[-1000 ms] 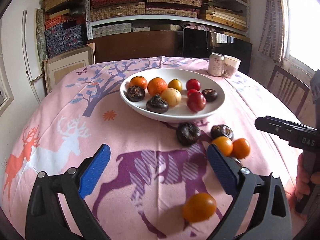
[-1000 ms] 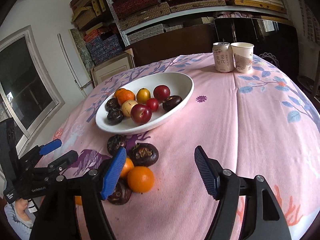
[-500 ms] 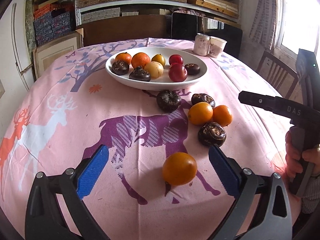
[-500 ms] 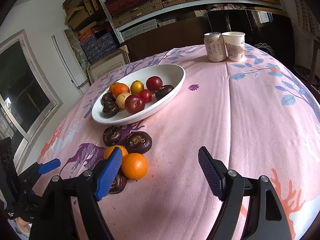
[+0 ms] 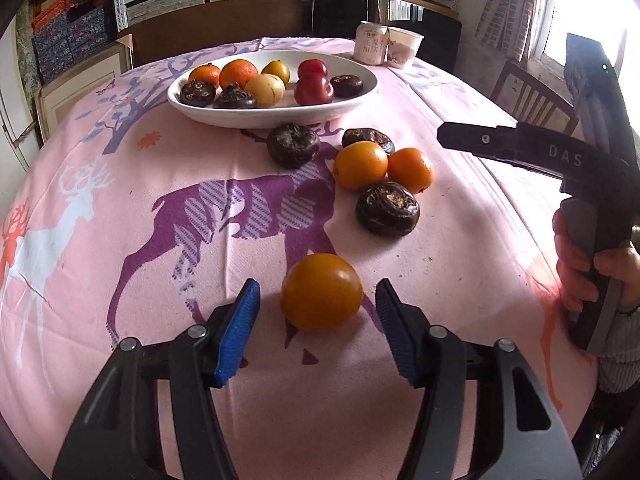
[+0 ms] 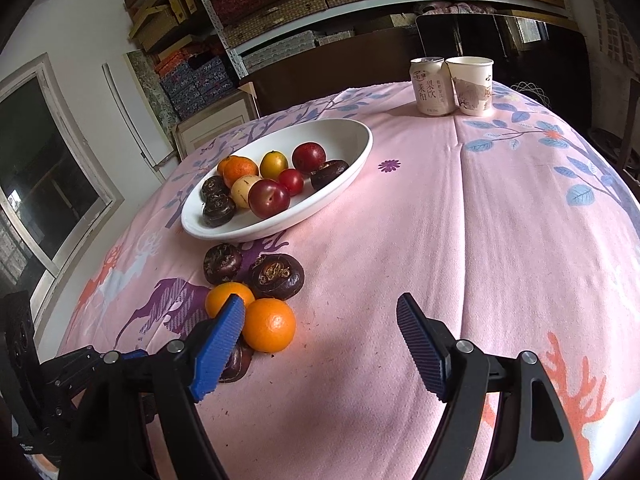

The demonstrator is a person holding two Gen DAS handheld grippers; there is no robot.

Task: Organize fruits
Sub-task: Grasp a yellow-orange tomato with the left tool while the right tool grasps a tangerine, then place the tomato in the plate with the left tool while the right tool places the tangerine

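Daylight from a blown-out window (image 5: 576, 4) softly lights the table (image 5: 120, 208); sharp focus, faint shadows, curved fisheye edges darkening.

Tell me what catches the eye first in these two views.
The lone orange fruit lying on the pink tablecloth between the closing jaws of the left gripper, pads not yet touching it. Behind it sit a cluster of loose fruits and the white bowl of mixed fruit.
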